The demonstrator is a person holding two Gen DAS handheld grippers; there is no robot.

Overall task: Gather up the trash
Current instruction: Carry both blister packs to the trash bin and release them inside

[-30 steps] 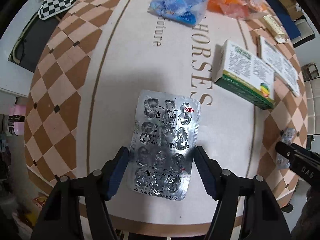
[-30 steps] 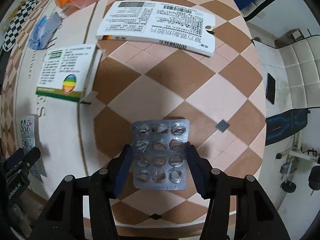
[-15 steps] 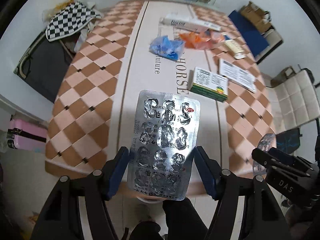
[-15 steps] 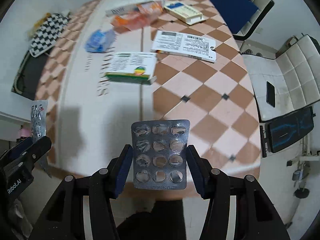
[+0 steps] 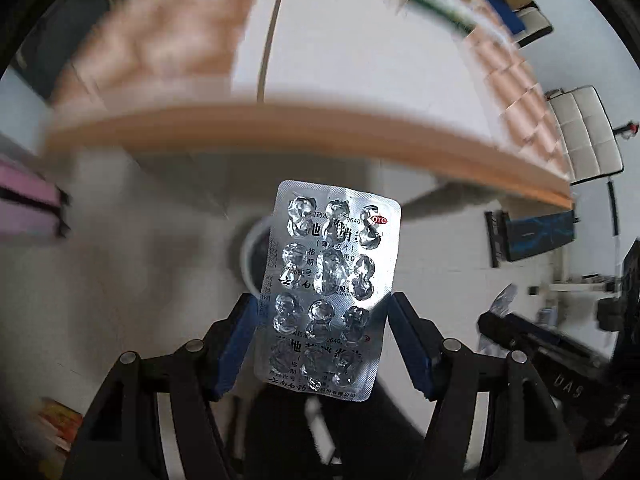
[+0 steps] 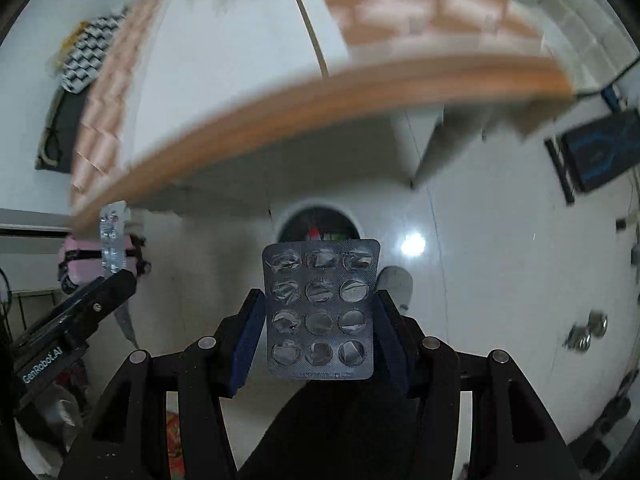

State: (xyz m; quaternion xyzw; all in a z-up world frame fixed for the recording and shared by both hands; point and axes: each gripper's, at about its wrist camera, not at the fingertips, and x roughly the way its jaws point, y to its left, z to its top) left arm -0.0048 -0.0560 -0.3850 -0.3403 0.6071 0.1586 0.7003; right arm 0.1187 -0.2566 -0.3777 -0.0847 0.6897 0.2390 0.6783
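My left gripper is shut on a silver blister pack with red OTC mark, held below the table edge over the floor. My right gripper is shut on a grey blister pack with emptied pockets. A round white trash bin shows on the floor behind each pack, in the left wrist view and in the right wrist view, holding some coloured items. The left gripper with its pack also shows at the left of the right wrist view.
The table's orange-brown edge arcs above, blurred; it also shows in the right wrist view. A pink case stands at the left on the floor. A white chair and a blue-black mat lie to the right.
Both grippers have come down and back from above the table to below its edge, each still holding its blister pack. The trash bin on the floor has come into view.
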